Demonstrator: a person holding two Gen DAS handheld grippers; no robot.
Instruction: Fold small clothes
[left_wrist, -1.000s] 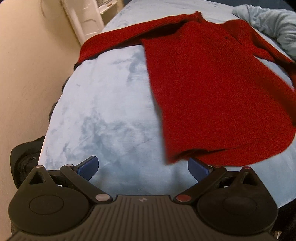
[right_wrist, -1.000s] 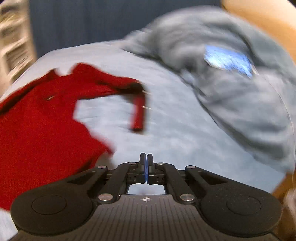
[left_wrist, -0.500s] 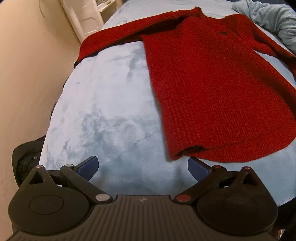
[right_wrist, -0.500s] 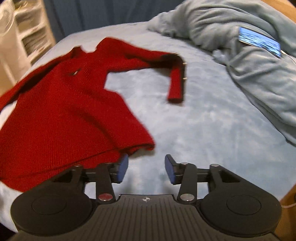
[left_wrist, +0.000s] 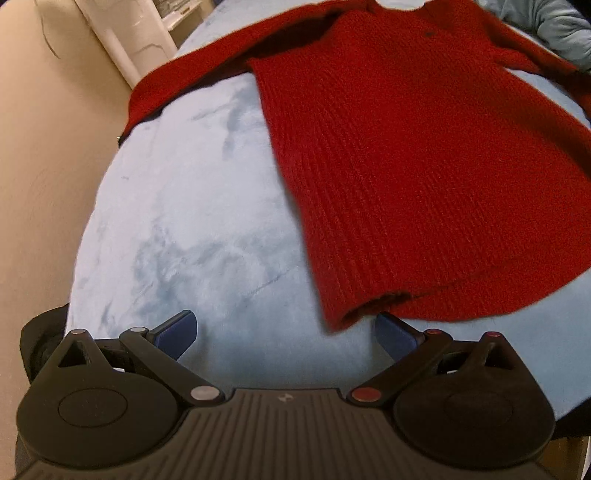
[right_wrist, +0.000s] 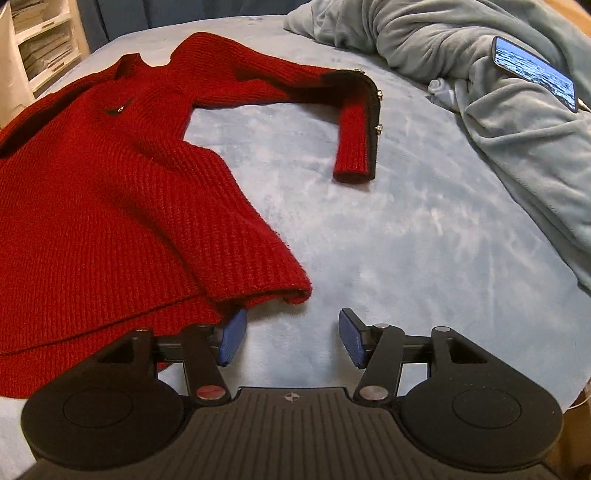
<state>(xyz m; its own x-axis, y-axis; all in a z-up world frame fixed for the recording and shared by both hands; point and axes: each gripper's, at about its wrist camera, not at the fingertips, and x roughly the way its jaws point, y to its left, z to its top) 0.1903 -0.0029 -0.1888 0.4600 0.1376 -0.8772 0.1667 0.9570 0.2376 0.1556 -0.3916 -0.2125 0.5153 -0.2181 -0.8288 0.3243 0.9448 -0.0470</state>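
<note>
- Left wrist view showed the left gripper (left_wrist: 284, 334) with its jaws spread wide and nothing between them but the bed cover (left_wrist: 192, 206).
- A red sweater (left_wrist: 424, 166) lay flat on the cover, ahead of this gripper and off to its right; the near hem corner sat just ahead of the right fingertip (left_wrist: 393, 334), and whether they touched could not be told.
- One sleeve (left_wrist: 192, 74) ran off far ahead and to the left, toward the bed's edge.
- Right wrist view showed the right gripper (right_wrist: 291, 338) with jaws parted; they had just been opening, and only cover (right_wrist: 406, 240) lay in the gap.
- Here the sweater (right_wrist: 110, 206) lay ahead and left of the gripper, its hem corner just past the left fingertip (right_wrist: 232, 338), which stood at the hem's edge.
- The other sleeve (right_wrist: 354, 147) stretched ahead and bent back toward the gripper, its cuff edged in black with small metal buttons.
- A grey-blue blanket (right_wrist: 498, 92) was heaped far ahead on the right, with a lit phone (right_wrist: 535, 72) resting on it.
</note>
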